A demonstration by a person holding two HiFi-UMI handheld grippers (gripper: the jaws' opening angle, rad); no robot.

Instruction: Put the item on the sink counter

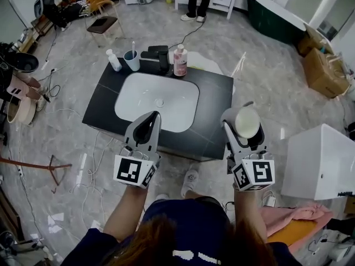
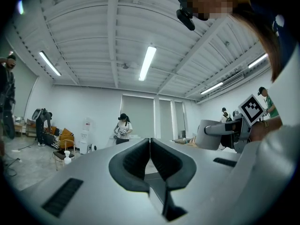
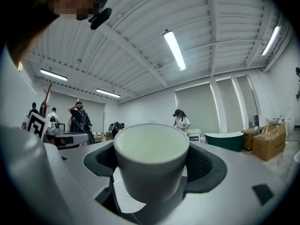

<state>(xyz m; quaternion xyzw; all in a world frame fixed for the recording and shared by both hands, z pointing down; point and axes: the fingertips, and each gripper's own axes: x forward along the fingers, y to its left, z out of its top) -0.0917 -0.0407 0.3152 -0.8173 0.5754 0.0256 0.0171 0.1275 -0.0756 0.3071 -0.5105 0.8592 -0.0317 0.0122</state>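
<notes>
My right gripper [image 1: 244,121] is shut on a white cup [image 1: 247,122], held upright above the floor just off the near right corner of the black sink counter [image 1: 213,101]. In the right gripper view the cup [image 3: 151,158] fills the space between the dark pads [image 3: 206,165]. My left gripper [image 1: 146,124] hovers over the near edge of the white basin [image 1: 157,100], its jaws shut with nothing in them; its pads [image 2: 164,161] meet in the left gripper view.
At the counter's back edge stand a small white bottle [image 1: 113,60], a blue cup with a toothbrush [image 1: 132,60], a black faucet [image 1: 161,56] and a pink bottle [image 1: 180,60]. A white box [image 1: 321,162] stands at the right; cables lie on the floor at the left.
</notes>
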